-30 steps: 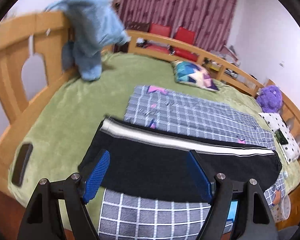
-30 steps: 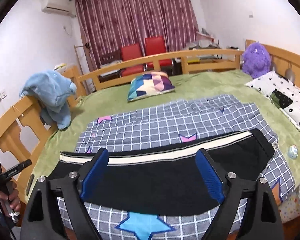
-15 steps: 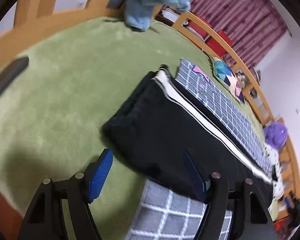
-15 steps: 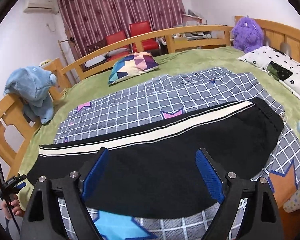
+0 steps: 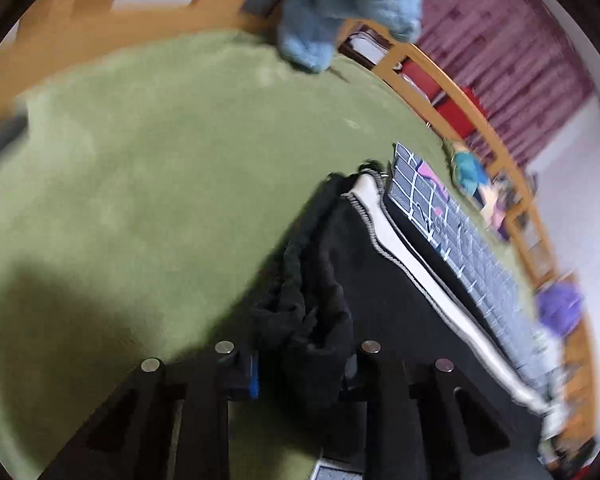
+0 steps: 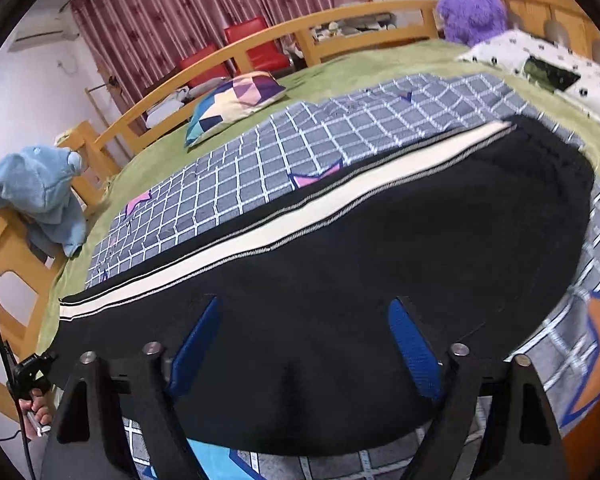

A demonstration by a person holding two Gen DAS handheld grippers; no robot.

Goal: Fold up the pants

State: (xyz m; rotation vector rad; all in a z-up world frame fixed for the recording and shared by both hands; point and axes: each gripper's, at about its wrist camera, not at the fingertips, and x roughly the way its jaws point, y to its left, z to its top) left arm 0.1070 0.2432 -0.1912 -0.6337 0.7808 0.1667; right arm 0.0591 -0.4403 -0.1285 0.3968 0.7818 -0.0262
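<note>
pants: black knit pants w/ cream side stripe (image 6: 380, 248) lie flat lengthwise across grey checked blanket w/ star prints (image 6: 300, 132) on green fleece bed cover (image 5: 160, 160). Look already halved leg-on-leg, can't confirm from here.
left end of pants: bunched black edge (image 5: 312, 320) sits on the green cover, lifted into a wad between my pads.
my left gripper (image 5: 304, 368): jaws have just been closing; now nearly together, clamped on that wad of black fabric. Blue pad edge barely shows.
my right gripper (image 6: 304, 344): jaws wide apart, have just narrowed a bit; blue pads low over near edge of the pants, mid-length. Touching or just above, can't tell. Nothing pinched.
progress: early. Pants spread full length, no crosswise fold visible.
left to do: my right side needs a grip, then prob lift one end over to the other, flatten, maybe fold again.
risk: my left grip may hold only the top layer.
</note>
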